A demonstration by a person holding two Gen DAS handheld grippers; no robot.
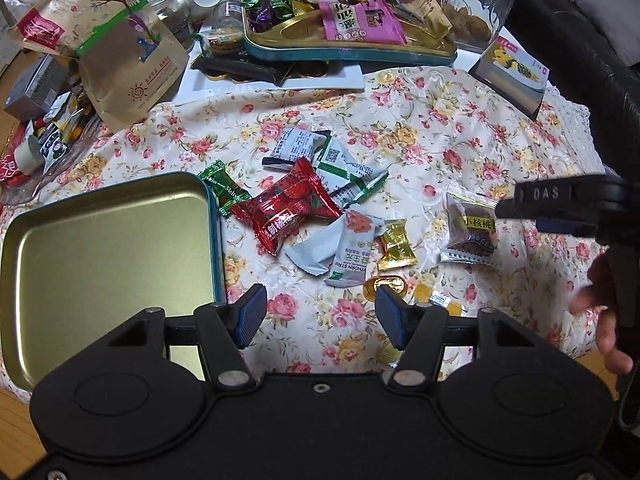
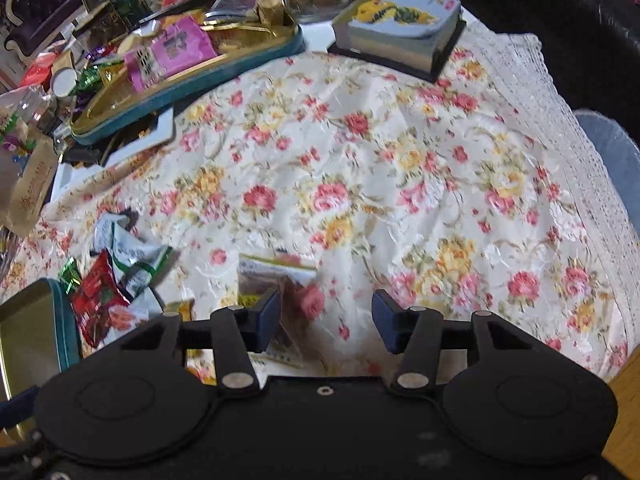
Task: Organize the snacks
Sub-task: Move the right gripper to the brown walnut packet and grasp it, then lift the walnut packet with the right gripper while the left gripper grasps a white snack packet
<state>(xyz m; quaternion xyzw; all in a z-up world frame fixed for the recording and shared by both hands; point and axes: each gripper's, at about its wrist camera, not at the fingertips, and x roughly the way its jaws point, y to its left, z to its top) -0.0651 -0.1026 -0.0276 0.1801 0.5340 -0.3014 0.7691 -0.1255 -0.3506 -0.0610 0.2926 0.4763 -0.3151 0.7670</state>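
Snacks: small wrapped packets lie scattered on the floral tablecloth (image 1: 420,120), among them a red shiny strawberry-print packet (image 1: 286,208), a gold foil candy (image 1: 396,244) and a clear packet with a brown walnut cake (image 1: 472,228).
Empty tin: a teal metal tin with gold inside (image 1: 100,256) lies just left of the red packet.
Left gripper (image 1: 320,316): released, jaws wide apart above the cloth, nothing between them.
Right gripper (image 2: 326,320): jaws apart, not clenched; the clear packet (image 2: 276,280) lies beside its left finger, pads not pressing it.
Full tray: a teal-rimmed gold tray (image 1: 348,46) with a pink packet (image 1: 360,20) stands behind.
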